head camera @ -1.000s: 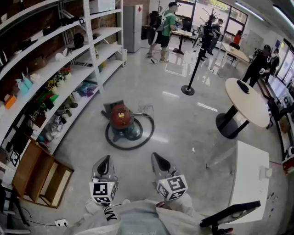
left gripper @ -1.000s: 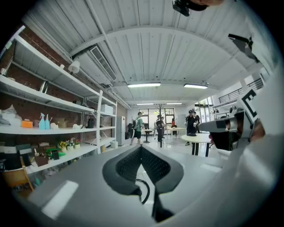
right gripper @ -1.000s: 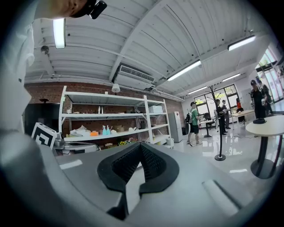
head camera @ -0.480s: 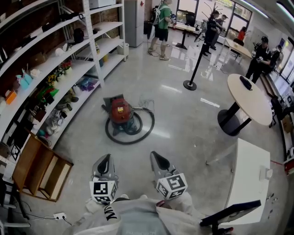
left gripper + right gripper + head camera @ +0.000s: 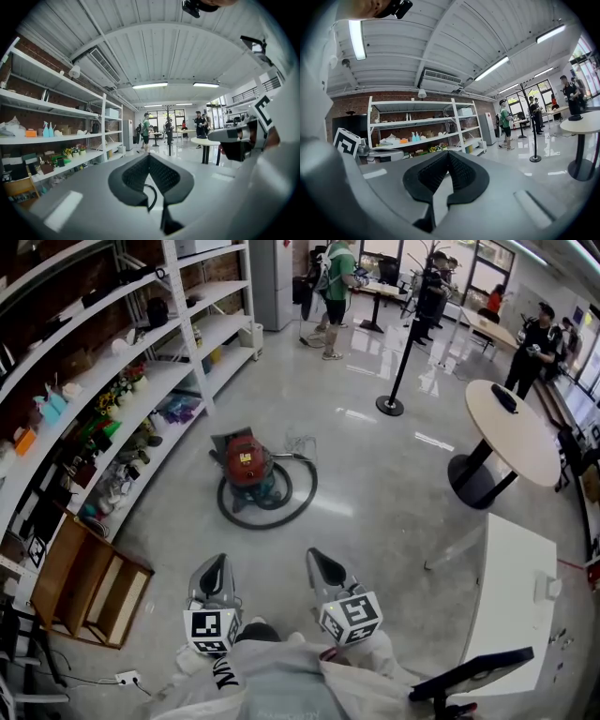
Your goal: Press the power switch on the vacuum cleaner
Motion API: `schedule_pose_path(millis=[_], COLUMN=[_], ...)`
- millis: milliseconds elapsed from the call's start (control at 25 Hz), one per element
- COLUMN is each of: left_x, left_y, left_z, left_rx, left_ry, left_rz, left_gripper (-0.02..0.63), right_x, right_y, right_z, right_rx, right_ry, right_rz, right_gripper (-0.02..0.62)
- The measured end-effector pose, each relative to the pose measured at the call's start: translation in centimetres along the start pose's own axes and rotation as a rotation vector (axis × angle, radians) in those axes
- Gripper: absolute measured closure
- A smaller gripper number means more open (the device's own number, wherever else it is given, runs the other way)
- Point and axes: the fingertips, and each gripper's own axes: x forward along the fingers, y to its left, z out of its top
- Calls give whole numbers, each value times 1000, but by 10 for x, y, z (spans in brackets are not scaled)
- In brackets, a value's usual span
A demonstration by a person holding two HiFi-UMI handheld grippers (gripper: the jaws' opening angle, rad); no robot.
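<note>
Currently the left gripper and right gripper are both pinched together and empty, well apart from the red vacuum cleaner on the floor. We judge it heavy, rigid plastic: press its top firmly, no grasp needed; the switch is too small to see.

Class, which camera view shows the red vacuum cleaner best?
The head view: the vacuum cleaner sits whole on the floor, its hose looped around it. Neither gripper view clearly shows it.
</note>
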Motion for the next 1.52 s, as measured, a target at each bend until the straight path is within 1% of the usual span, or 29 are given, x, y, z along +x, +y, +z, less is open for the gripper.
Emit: schedule_pose_path(millis=[360,760,1000,1200,1520], left_x=[5,29,44,63,93], left_y=[-5,6,26,41,80], left_z=[-6,-6,-12,-10,-6], left_rx=[-8,-22,-39,-42,-55], left_ry=[18,10,24,19,16], left_rz=[-7,-8,4,3,12], left_gripper=[606,606,606,606,606], right_x=[-1,21,49,73,123], right_y=[-8,-16,-15,-18,-14], right_z=[-5,-1,-2,0,9], right_rx=[11,-5,-8,-14,-23], right_ry=[13,25,41,48,54], right_rz=[-11,-16,-4,-1,7], right_gripper=[595,594,594,594,594])
